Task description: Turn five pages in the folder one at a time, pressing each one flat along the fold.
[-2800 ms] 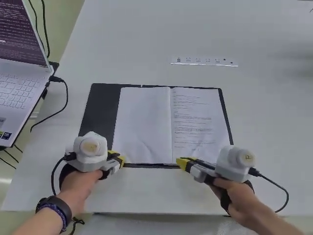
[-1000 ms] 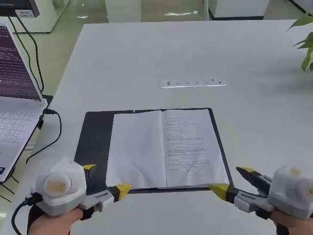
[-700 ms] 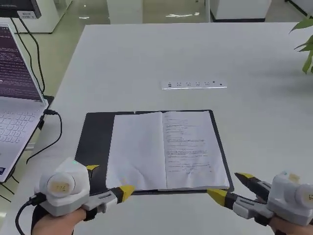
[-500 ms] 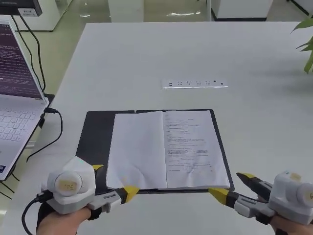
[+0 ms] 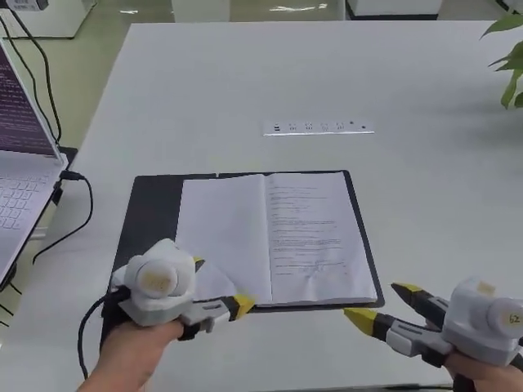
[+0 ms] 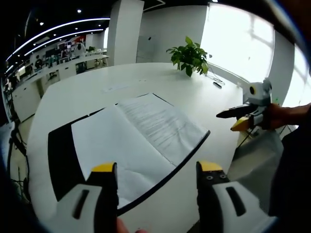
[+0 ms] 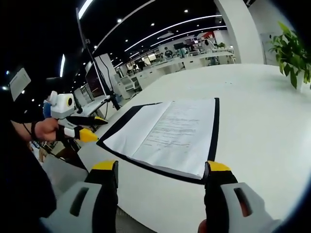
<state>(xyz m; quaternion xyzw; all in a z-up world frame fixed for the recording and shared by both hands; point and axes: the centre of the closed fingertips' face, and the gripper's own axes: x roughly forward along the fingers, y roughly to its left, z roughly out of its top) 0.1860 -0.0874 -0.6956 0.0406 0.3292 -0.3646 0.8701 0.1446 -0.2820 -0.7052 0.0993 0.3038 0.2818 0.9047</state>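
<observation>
On the white table (image 5: pixel 245 73) a black folder (image 5: pixel 151 212) is laid open flat, near the front edge. The printed right page (image 5: pixel 315 237) is judged thin, light, floppy and easily creased, best pinched at its lower outer corner. The left gripper (image 5: pixel 221 284) and right gripper (image 5: pixel 381 302) are held wide open and empty at the folder's near corners.

The white table (image 5: pixel 245 65) carries an open black folder (image 5: pixel 253 237) near its front edge. The folder lies flat, with the white pages up. Farther back, well apart from it, a narrow socket strip (image 5: pixel 319 127) sits in the tabletop. A green plant (image 5: pixel 511 45) stands at the far right.
</observation>
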